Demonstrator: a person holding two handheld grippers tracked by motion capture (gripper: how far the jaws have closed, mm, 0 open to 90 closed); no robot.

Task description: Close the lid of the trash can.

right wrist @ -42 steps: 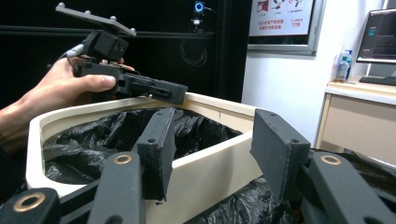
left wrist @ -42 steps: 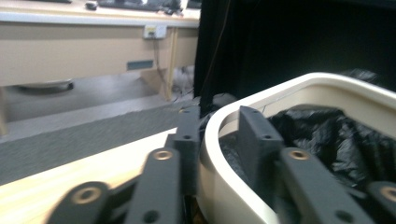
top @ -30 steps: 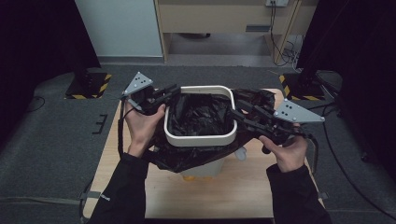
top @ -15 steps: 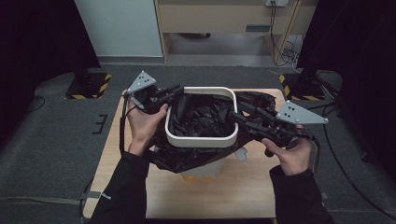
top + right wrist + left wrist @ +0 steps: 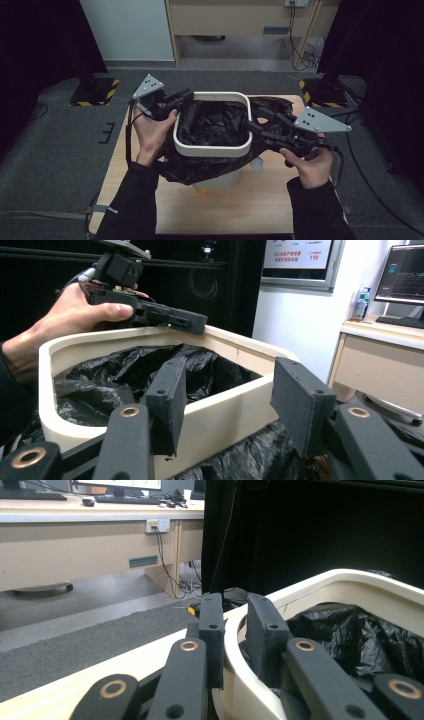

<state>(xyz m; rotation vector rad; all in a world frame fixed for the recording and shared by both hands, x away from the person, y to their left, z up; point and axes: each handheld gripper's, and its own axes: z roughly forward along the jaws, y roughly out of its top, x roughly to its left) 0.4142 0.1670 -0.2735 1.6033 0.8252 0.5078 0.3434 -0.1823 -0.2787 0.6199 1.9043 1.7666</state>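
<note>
The bin [image 5: 212, 145] sits mid-table with the thin, floppy, slippery black bag [image 5: 212, 127] inside. Left gripper [image 5: 234, 625] pinches the rim; right gripper [image 5: 235, 405], just opening, straddles it loosely. Best grabbed by the edge.

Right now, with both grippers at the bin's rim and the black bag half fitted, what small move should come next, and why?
Probably bring the right gripper in over the cream bin's near wall and pinch the black bag there. Its jaws have just been opening and straddle the rim without pressing, while bag slack hangs outside below. The left gripper is clamped on the opposite rim, steadying the bin.
</note>
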